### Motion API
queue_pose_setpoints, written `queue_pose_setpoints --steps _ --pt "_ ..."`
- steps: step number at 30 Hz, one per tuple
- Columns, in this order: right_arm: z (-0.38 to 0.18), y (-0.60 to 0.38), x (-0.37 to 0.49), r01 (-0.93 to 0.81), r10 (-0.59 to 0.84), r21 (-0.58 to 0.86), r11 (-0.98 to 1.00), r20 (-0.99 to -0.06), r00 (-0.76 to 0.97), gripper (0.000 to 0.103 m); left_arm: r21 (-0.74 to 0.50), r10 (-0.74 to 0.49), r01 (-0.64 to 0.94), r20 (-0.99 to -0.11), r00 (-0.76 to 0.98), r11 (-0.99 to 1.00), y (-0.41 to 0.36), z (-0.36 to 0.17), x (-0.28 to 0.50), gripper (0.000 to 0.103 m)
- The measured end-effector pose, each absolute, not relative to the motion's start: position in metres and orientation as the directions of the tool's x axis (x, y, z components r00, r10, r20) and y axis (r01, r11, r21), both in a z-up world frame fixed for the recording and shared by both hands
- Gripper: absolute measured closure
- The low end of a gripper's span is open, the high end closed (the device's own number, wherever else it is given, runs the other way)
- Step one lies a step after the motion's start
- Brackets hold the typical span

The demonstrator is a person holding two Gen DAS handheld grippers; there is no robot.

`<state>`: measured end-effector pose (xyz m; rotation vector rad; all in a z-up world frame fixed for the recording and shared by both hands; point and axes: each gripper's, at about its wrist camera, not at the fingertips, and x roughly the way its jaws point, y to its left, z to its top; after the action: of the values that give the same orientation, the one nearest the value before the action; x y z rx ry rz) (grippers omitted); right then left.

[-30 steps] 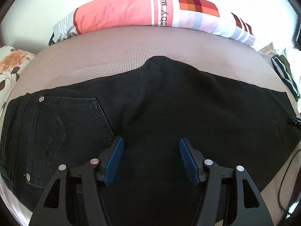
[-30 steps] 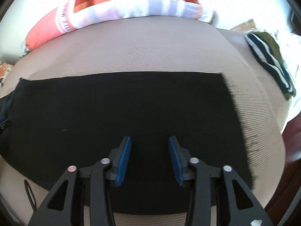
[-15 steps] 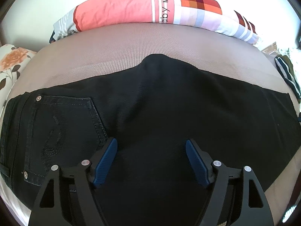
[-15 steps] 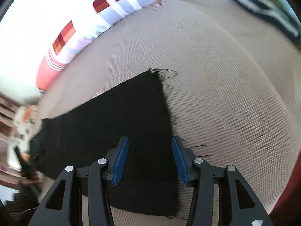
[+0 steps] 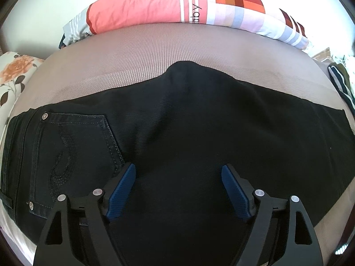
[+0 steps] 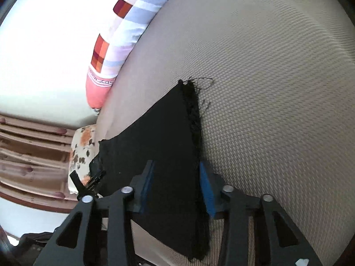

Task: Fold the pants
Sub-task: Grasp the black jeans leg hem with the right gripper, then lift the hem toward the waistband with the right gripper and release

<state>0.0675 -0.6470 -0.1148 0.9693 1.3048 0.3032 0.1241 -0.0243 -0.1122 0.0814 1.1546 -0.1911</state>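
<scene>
Black jeans [image 5: 199,122] lie flat across the bed, folded lengthwise, with the back pocket [image 5: 73,155] at the left and the crotch point toward the pillow. My left gripper [image 5: 177,170] hovers over the seat area, its jaws opening and nothing between them. In the right wrist view the leg end [image 6: 159,133] shows its frayed hem [image 6: 195,122]. My right gripper [image 6: 176,166] straddles that hem. Its jaws are closing, with the cloth lying between the blue pads [image 6: 205,188], which do not visibly press it.
The bed's woven beige mat [image 5: 133,62] extends beyond the jeans. A long pink and striped pillow [image 5: 155,6] lies along the far edge, a floral pillow [image 5: 13,75] at the left. A striped garment [image 5: 339,82] sits at the right. Wooden slats [image 6: 26,150] stand beyond the floral pillow.
My left jaws have spread wider without the hand moving. My right gripper swung from the middle of the leg to its hem end, rolled, and its jaws narrowed around the hem.
</scene>
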Motion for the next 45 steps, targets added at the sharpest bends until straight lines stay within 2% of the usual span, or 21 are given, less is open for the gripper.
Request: queue_pose_setpoints --steps 2,3,4,12,17,21,27,38,45 --pt "-0.121 -0.644 0.074 0.327 0.686 0.741 0.586 -0.669 0.287 0.087 -0.031 -0.105 0.191 -0.914 0.391 0.981 -0.026 -0.113 0.124 0.021" --pt "-0.125 -0.642 0.077 0.335 0.683 0.738 0.586 -0.672 0.285 0.096 -0.029 -0.102 0.189 -0.914 0.392 0.982 -0.026 -0.113 0.124 0.02" --pt "-0.126 -0.641 0.078 0.339 0.679 0.738 0.584 -0.673 0.294 0.099 -0.028 -0.101 0.188 -0.914 0.392 0.982 -0.027 -0.113 0.124 0.02" --pt "-0.097 -0.619 0.074 0.392 0.515 0.603 0.695 -0.797 0.315 0.096 -0.028 -0.102 0.186 -0.911 0.4 0.982 -0.028 -0.113 0.124 0.018" --pt "-0.067 -0.591 0.075 0.417 0.482 0.597 0.685 -0.801 0.355 0.096 -0.032 -0.107 0.187 -0.907 0.407 0.982 -0.028 -0.111 0.124 0.018" --pt "-0.043 -0.551 0.083 0.398 0.469 0.588 0.704 -0.806 0.361 0.096 -0.112 -0.186 0.203 -0.902 0.389 0.973 -0.028 -0.1 0.119 0.018" --pt "-0.022 -0.482 0.112 0.344 0.473 0.575 0.742 -0.813 0.339 0.096 -0.142 -0.233 0.233 -0.872 0.43 0.962 -0.023 -0.08 0.103 0.018" --pt "-0.04 -0.348 0.181 0.227 0.565 0.612 0.758 -0.789 0.241 0.097 -0.197 -0.278 0.21 -0.821 0.498 0.958 0.031 -0.047 0.085 0.018" --pt "-0.065 -0.253 0.208 0.114 0.572 0.585 0.803 -0.81 0.129 0.097 -0.261 -0.319 0.183 -0.794 0.517 0.948 0.063 -0.037 0.082 0.018"
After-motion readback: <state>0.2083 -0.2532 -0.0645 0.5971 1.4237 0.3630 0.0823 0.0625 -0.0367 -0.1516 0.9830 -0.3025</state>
